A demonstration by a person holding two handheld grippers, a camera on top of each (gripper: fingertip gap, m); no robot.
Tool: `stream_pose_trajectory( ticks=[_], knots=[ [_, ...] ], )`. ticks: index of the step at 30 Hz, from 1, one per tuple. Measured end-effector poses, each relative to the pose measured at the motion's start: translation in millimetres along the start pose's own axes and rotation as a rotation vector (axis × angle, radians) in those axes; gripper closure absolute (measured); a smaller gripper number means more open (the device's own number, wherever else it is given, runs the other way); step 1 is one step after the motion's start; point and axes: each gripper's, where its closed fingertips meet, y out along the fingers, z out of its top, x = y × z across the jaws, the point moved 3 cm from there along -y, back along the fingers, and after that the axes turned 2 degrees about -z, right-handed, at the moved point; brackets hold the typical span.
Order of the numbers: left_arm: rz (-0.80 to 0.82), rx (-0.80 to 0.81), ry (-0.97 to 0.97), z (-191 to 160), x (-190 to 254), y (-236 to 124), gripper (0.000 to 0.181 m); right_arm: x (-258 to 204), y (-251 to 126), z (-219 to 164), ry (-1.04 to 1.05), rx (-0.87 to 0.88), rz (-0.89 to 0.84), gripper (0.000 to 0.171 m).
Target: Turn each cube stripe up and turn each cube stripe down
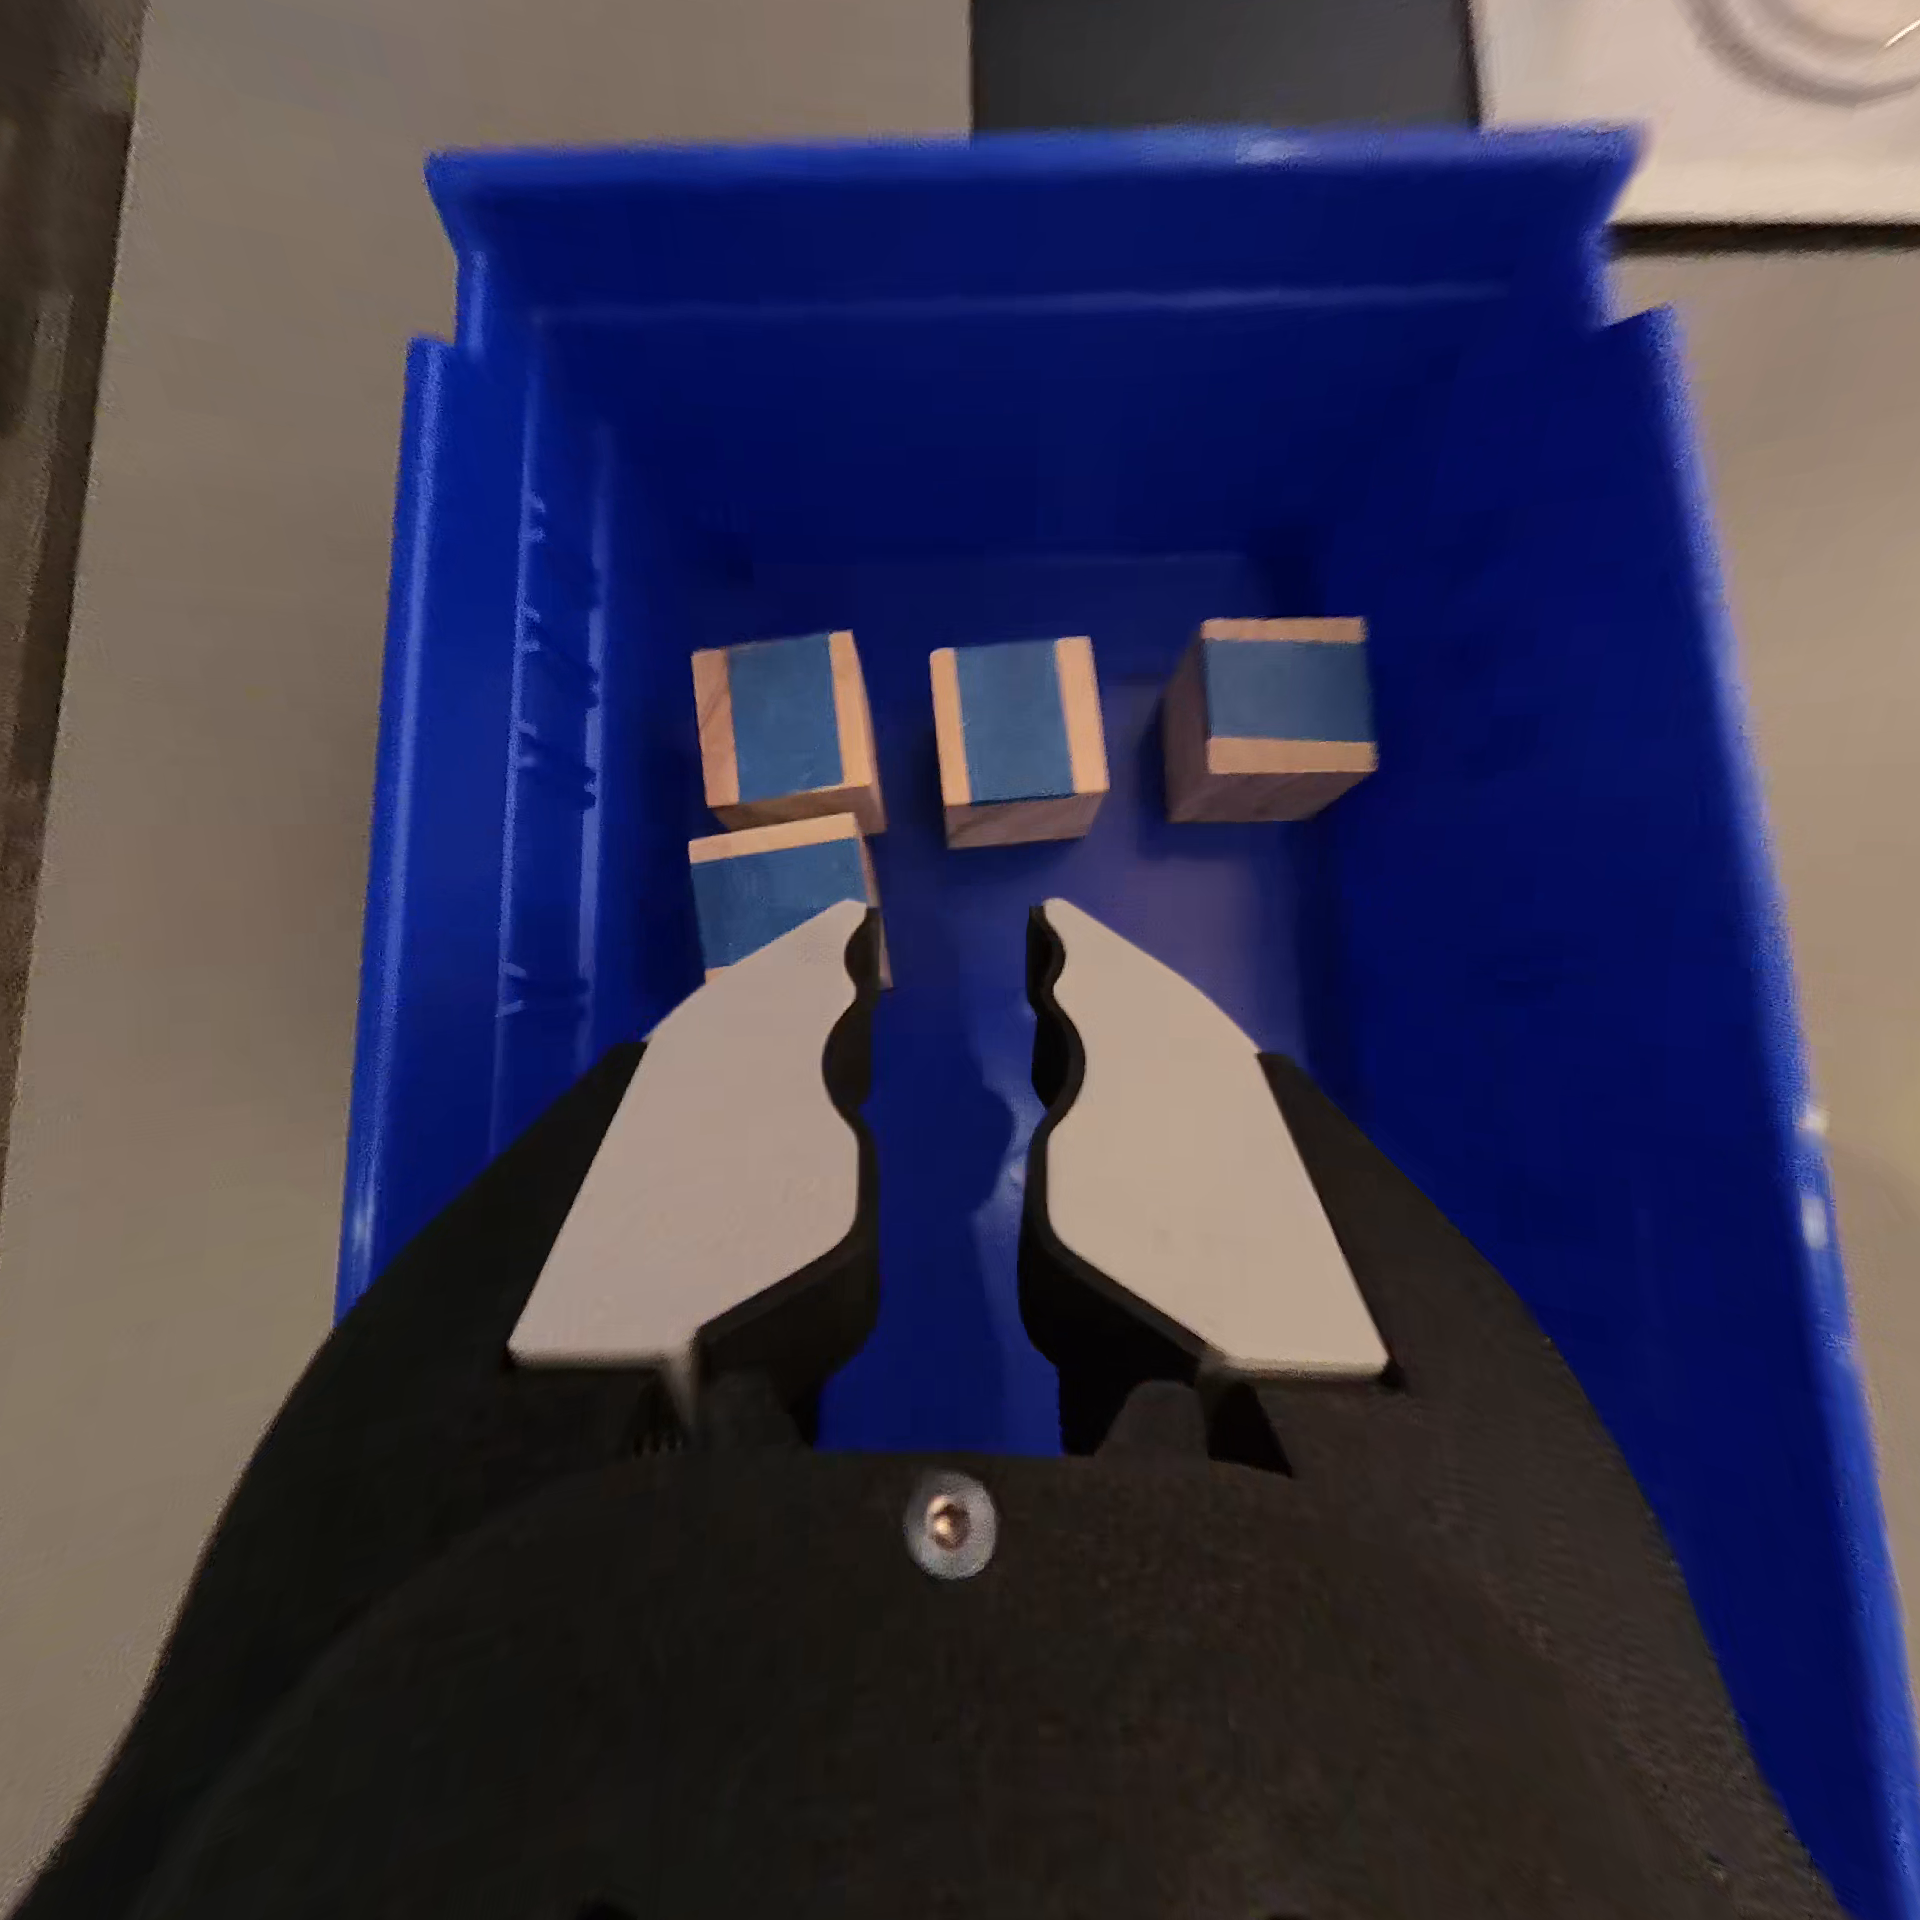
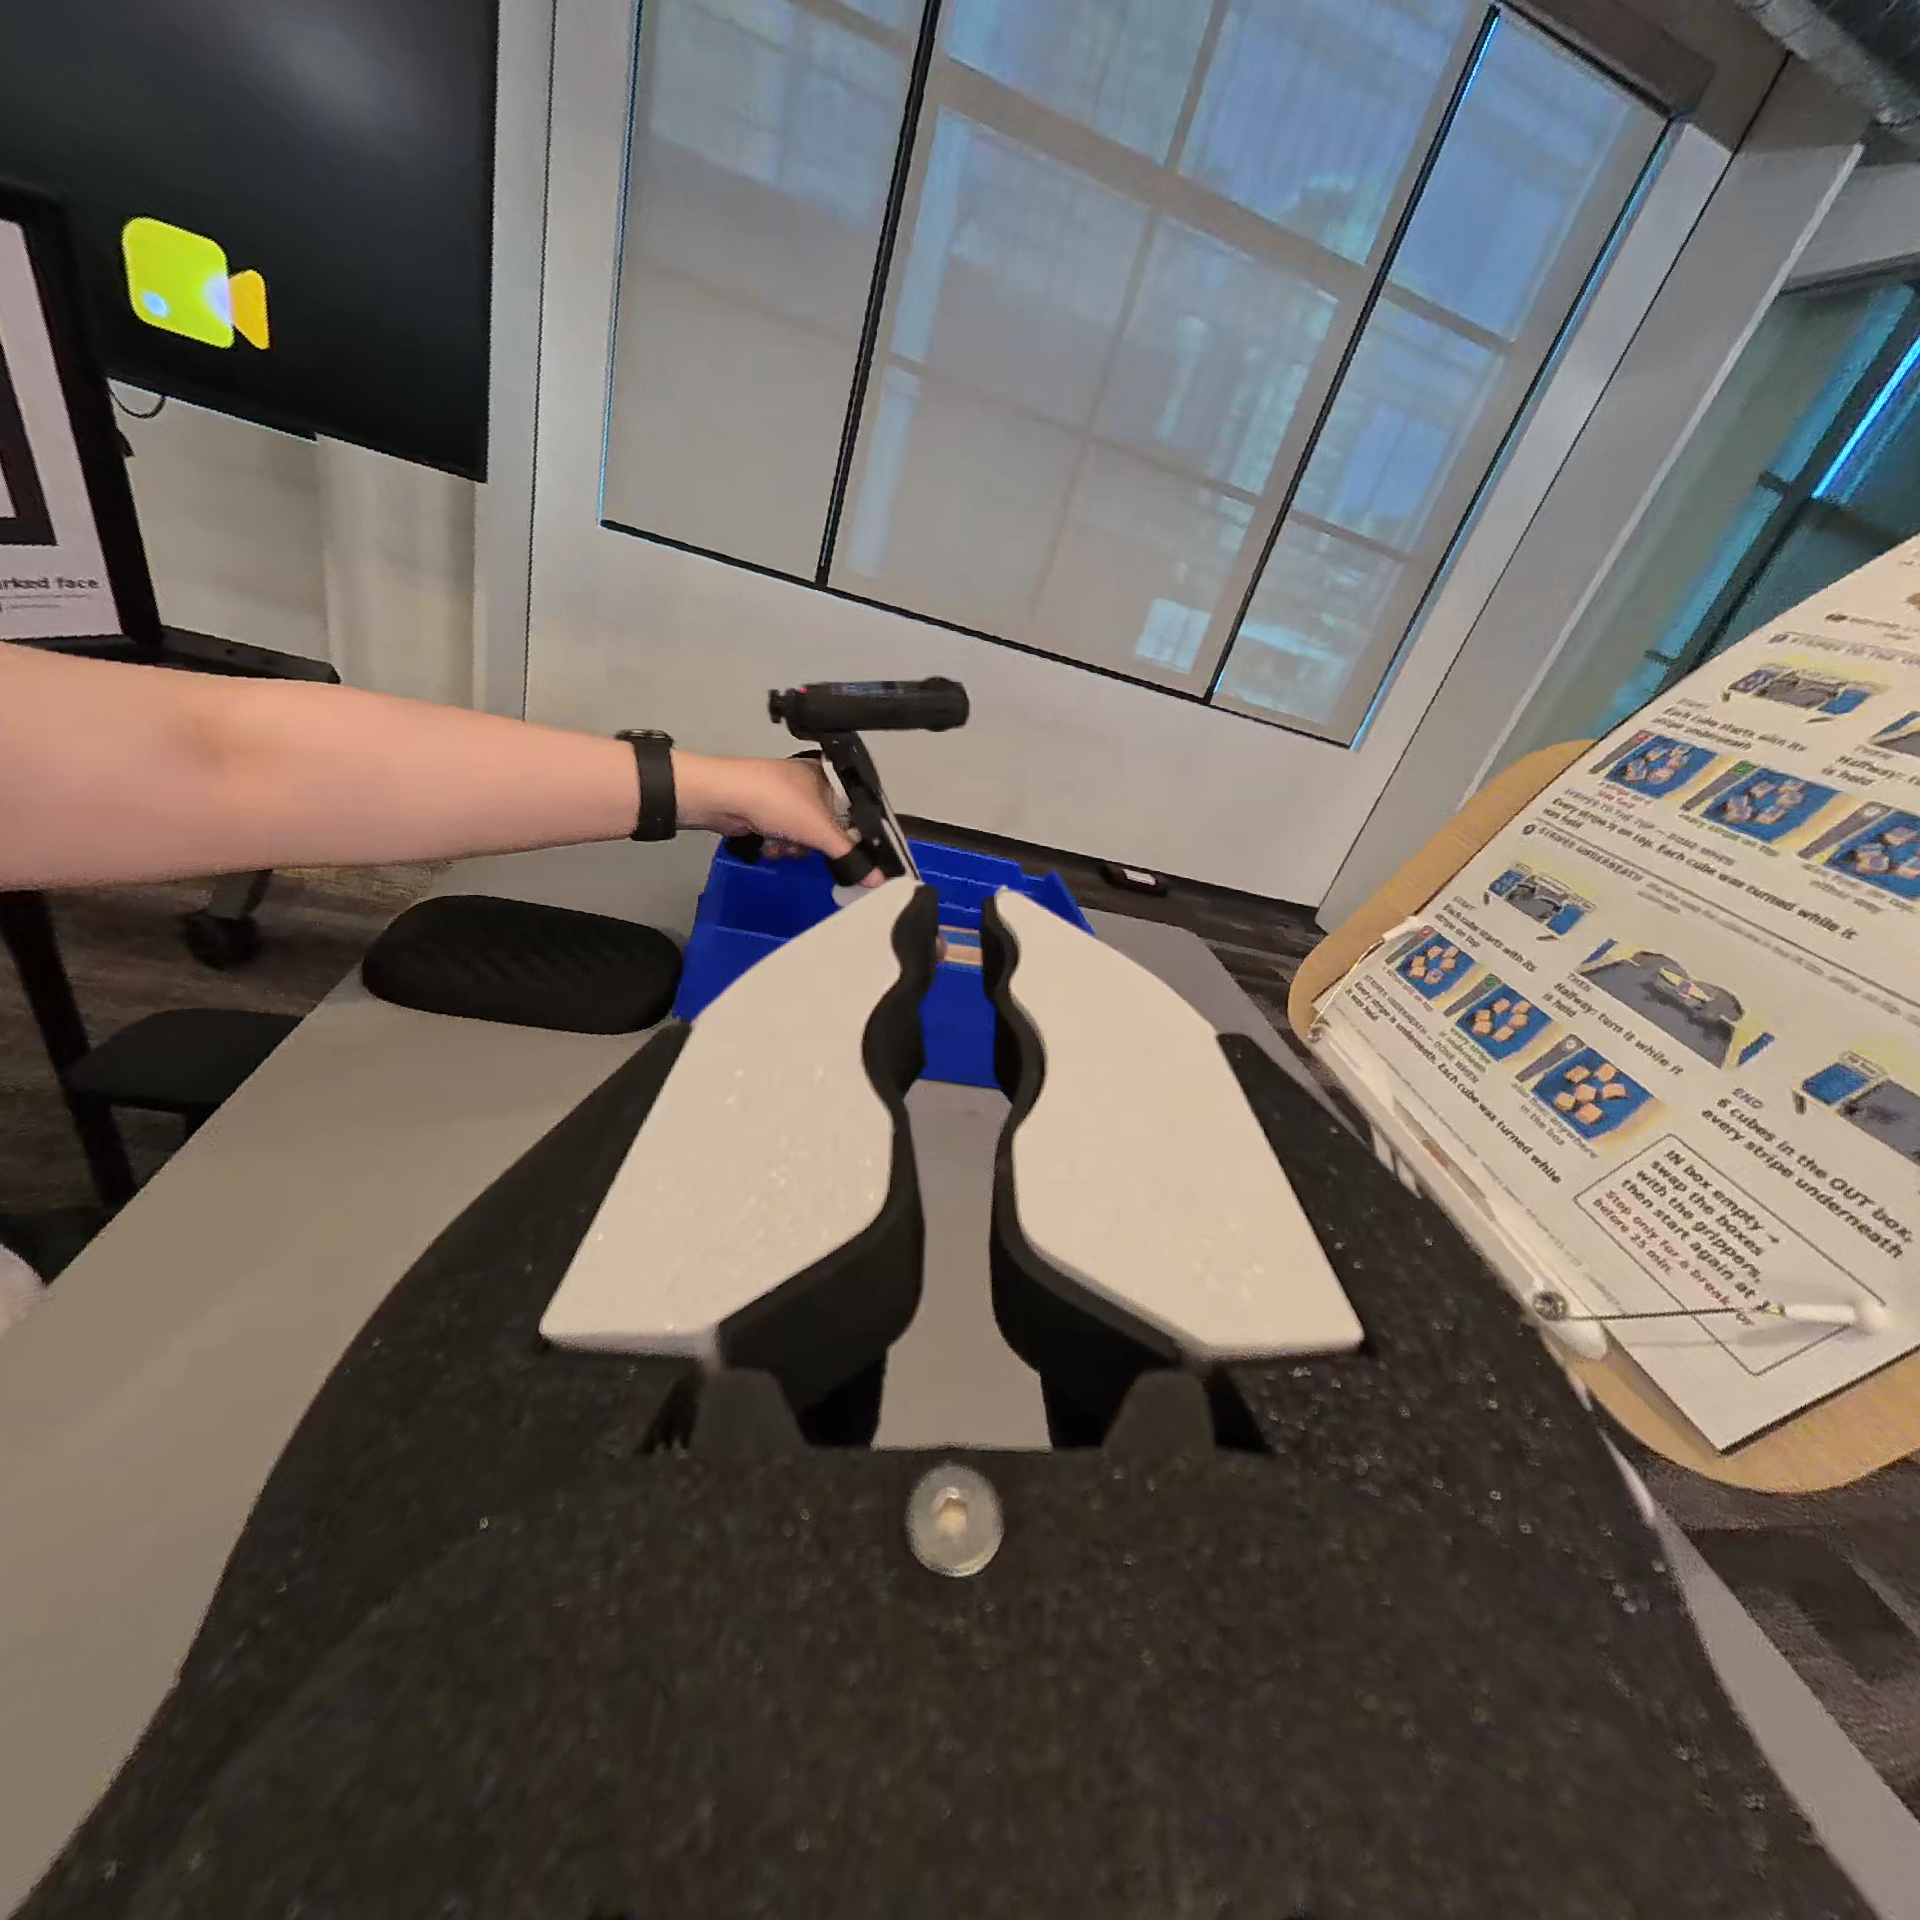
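A blue bin (image 1: 1507, 727) holds several wooden cubes, each with its blue stripe facing up: a back row of three (image 1: 787, 727), (image 1: 1016, 732), (image 1: 1283, 707), and one at the near left (image 1: 774, 894). My left gripper (image 1: 951, 909) is open and empty above the bin floor, and its left finger (image 1: 727, 1091) overlaps the near-left cube. My right gripper (image 2: 954, 904) is narrowly open and empty, low over the grey table (image 2: 260, 1195) in front of the bin (image 2: 748, 935). In the right wrist view, a person's hand holds the left gripper (image 2: 873, 842) over the bin.
A black pad (image 2: 520, 961) lies left of the bin. An instruction sheet on a wooden board (image 2: 1662, 987) leans at the right. A dark screen (image 2: 260, 208) and a window (image 2: 1091, 364) are behind. A dark object (image 1: 1216, 62) sits beyond the bin.
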Motion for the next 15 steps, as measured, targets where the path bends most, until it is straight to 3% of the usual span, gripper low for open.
stream_pose_trajectory(
  ticks=[8,15],
  knots=[
    [0.161,-0.215,-0.036,-8,-22,33,0.151,-4,1,-10,-0.058,-0.073,0.023,0.158],
    [0.153,-0.322,-0.057,-4,-24,39,0.149,-3,-2,-12,-0.063,-0.085,0.033,0.156]
  ],
)
